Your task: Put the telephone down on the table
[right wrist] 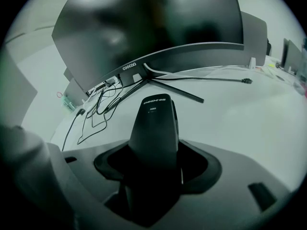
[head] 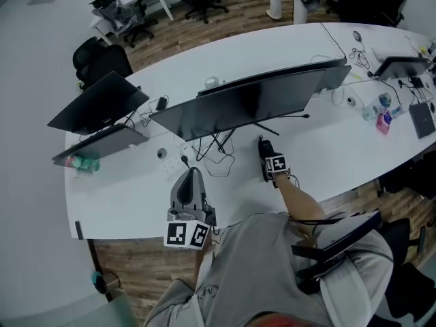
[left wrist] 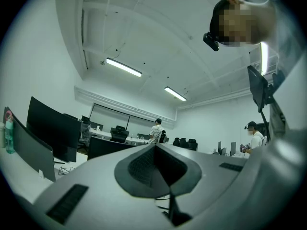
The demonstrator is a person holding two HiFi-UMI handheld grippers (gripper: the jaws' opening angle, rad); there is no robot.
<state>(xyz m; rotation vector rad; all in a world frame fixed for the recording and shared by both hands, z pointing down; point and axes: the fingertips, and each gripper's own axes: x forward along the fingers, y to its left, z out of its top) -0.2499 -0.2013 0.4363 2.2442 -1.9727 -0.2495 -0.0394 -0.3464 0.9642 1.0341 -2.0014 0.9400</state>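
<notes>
The telephone [right wrist: 156, 123] is a black handset. It sticks forward out of my right gripper [right wrist: 154, 164], whose jaws stand wide and shut on its lower part. In the head view my right gripper [head: 266, 158] is low over the white table [head: 327, 142], just in front of the curved monitor's stand, with the telephone [head: 262, 144] pointing away from me. I cannot tell if the handset touches the table. My left gripper [head: 193, 176] is over the table's near edge, pointing upward. Its jaws are together with nothing in them, and the left gripper [left wrist: 156, 150] faces the ceiling.
A wide curved monitor [head: 252, 101] stands behind the handset, with loose cables [head: 218, 152] by its stand. Other dark screens [head: 102, 104] are at the left, and a bottle and small items [head: 381, 114] at the far right. Other people stand further back in the room.
</notes>
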